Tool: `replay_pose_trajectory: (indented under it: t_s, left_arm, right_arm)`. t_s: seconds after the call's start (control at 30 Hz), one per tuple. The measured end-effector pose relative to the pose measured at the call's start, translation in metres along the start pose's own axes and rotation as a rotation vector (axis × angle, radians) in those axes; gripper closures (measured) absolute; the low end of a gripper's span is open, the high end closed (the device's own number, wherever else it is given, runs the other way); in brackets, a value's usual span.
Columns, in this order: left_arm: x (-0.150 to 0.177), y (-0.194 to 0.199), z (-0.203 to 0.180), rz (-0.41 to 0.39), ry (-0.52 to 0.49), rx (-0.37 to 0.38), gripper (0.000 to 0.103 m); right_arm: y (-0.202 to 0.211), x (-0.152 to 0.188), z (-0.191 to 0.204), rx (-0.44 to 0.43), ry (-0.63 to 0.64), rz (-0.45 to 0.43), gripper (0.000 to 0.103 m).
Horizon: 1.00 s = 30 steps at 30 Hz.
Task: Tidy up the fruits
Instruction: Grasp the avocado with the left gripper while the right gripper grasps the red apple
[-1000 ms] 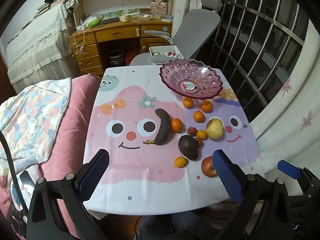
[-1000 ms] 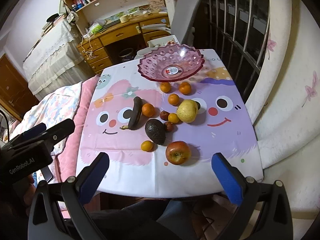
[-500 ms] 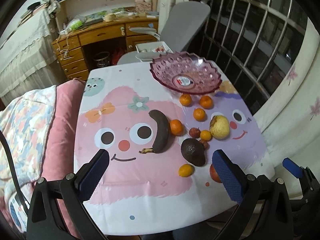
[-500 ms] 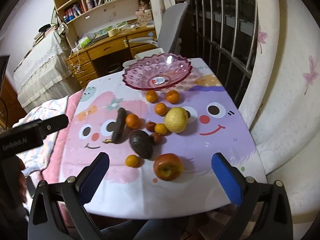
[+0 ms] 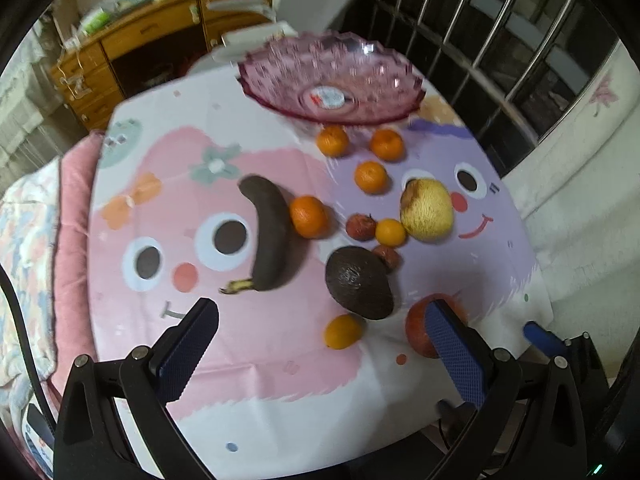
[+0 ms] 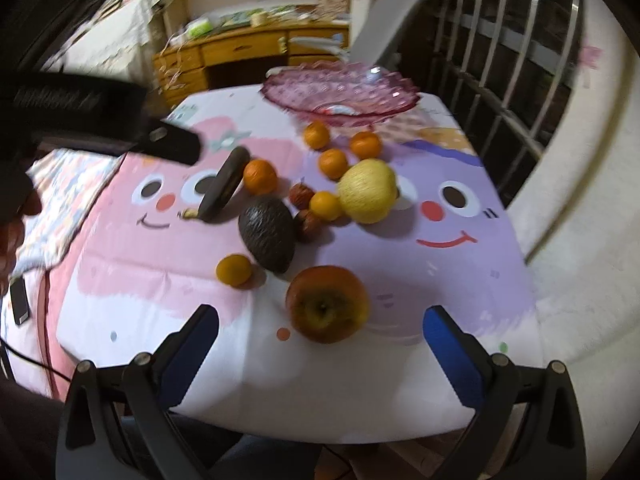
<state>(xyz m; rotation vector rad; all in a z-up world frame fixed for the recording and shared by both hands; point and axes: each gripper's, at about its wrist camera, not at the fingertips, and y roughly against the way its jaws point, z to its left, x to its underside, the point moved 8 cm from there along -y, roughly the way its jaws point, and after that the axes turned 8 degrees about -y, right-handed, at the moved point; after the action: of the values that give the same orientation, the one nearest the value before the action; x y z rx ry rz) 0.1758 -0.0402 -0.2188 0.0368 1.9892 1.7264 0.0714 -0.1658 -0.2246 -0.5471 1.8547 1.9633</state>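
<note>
- Room: wooden desk (image 6: 256, 46) with drawers at the back, grey office chair (image 6: 384, 8) beside it, metal window bars (image 5: 500, 40) on the right, pink cushion (image 5: 74, 216) and patterned blanket on the left.
- Surface: table under a cartoon tablecloth (image 5: 192, 360) printed with pink and purple smiling faces.
- Pink glass bowl (image 5: 332, 80): far end of the table, a sticker on its base, no fruit in it.
- Fruit, all loose on the cloth in front of the bowl: blackened banana (image 5: 270, 236); tangerine (image 5: 308, 216) touching the banana; three more tangerines nearer the bowl; yellow pear (image 5: 427, 210); dark avocado (image 5: 358, 282); two small reddish fruits beside it; small orange kumquat (image 5: 343, 331) near the table's front edge; red apple (image 6: 327, 303) nearest the front.
- Left gripper (image 5: 320, 342): blue-padded fingers spread wide, holding nothing, raised over the front edge; kumquat lies between them in view, right pad overlaps the apple.
- Right gripper (image 6: 320, 340): fingers spread wide, holding nothing, apple just ahead between them, untouched.
</note>
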Motion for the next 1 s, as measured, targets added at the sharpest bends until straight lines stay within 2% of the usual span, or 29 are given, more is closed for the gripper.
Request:
replay_pose_trajectory:
  t_s: [0.23, 0.5, 0.7, 0.77, 0.83, 0.93, 1.0]
  left_arm:
    - [-0.002, -0.048, -0.004, 0.107, 0.069, 0.064, 0.001]
    - [0.000, -0.097, -0.007, 0.223, 0.195, 0.144, 0.001]
    - [0.002, -0.114, -0.014, 0.269, 0.218, 0.158, 0.014]
    - [0.001, -0.118, -0.015, 0.273, 0.225, 0.165, 0.021]
    - [0.001, -0.122, -0.016, 0.281, 0.233, 0.168, 0.032]
    - [-0.001, -0.126, -0.016, 0.277, 0.252, 0.175, 0.040]
    - [-0.002, -0.126, -0.017, 0.263, 0.256, 0.184, 0.046]
  right_arm:
    - [-0.032, -0.002, 0.009, -0.036, 0.114, 0.069, 0.001]
    - [-0.060, -0.004, 0.002, -0.091, 0.124, 0.175, 0.003]
    - [-0.074, 0.001, -0.005, -0.146, 0.108, 0.257, 0.013]
    - [-0.077, 0.003, -0.005, -0.163, 0.111, 0.281, 0.018]
    - [-0.079, 0.005, -0.004, -0.177, 0.113, 0.300, 0.023]
    - [-0.081, 0.006, -0.007, -0.179, 0.109, 0.314, 0.031]
    - [-0.080, 0.007, -0.008, -0.188, 0.107, 0.318, 0.031]
